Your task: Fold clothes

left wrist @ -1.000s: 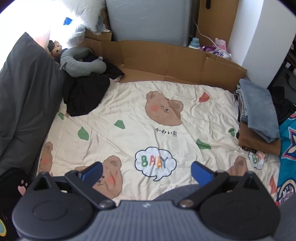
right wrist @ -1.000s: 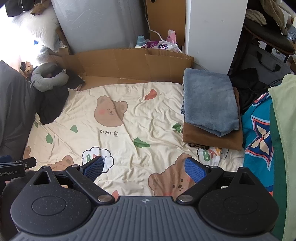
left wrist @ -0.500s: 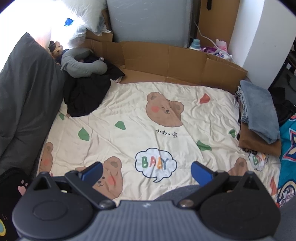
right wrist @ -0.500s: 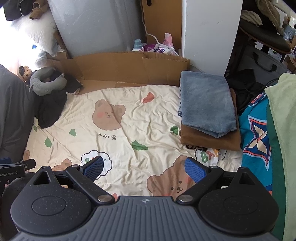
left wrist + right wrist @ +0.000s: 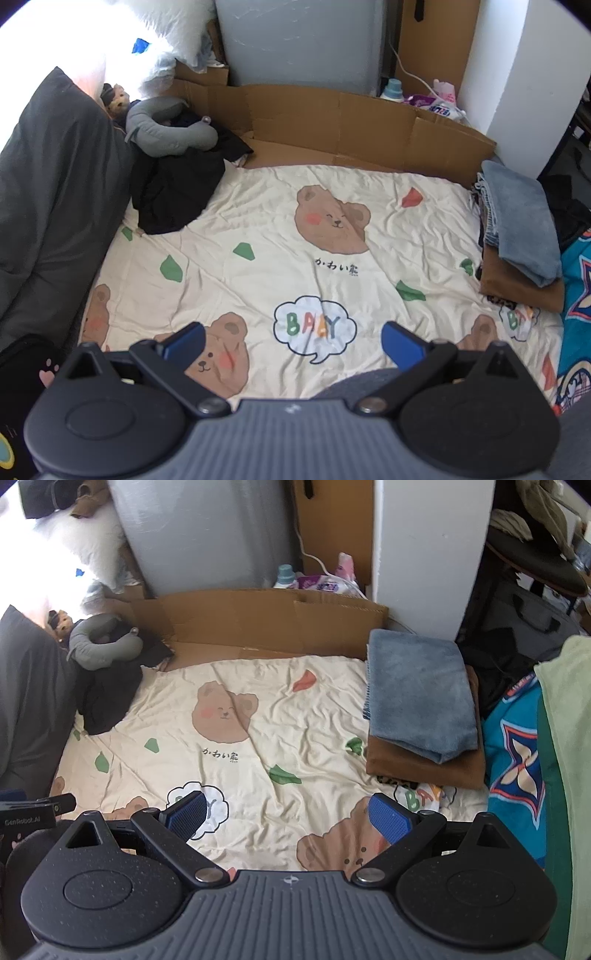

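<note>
Both the left claw (image 5: 291, 341) and the right claw (image 5: 288, 818) are held wide open and empty above the cream bear-print bed sheet (image 5: 258, 236), while the folded blue towel (image 5: 419, 692) is stacked on a folded brown garment (image 5: 424, 770) well ahead to the right, and a crumpled black garment (image 5: 173, 192) is left far ahead to the left.

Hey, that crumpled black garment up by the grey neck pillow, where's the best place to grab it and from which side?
Probably the loose lower edge of the black garment, where it spills onto the cream bear sheet. Come in from the sheet side: its upper part is tucked under the grey neck pillow and the dark grey duvet crowds its left. The left claw hangs open and nearer.
</note>
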A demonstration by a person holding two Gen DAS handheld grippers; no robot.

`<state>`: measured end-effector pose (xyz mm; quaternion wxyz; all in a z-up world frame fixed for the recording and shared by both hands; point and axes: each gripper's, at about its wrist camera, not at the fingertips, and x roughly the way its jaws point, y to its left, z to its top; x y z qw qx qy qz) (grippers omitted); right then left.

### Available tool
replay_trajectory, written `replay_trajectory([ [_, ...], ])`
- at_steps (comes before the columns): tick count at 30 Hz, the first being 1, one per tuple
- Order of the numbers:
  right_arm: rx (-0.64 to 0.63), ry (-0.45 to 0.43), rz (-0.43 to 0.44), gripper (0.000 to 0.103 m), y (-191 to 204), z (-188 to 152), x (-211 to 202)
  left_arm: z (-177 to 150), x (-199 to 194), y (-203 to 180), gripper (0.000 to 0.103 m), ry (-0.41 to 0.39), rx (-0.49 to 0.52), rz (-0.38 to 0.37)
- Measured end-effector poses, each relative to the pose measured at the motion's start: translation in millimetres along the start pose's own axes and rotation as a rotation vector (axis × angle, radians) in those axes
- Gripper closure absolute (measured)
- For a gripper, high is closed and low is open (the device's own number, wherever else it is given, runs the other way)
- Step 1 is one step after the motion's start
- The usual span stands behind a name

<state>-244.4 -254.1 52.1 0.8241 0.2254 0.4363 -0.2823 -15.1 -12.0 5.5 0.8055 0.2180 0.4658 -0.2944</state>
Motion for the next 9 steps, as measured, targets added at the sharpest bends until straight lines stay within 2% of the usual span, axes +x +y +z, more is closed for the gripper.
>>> replay_trajectory([
  [9,-0.017,-0.006,0.008,0.005,3.9,-1.0,-2.5,-1.3,-2.2,-5.6,0.001,-0.003,0.013,0.018],
])
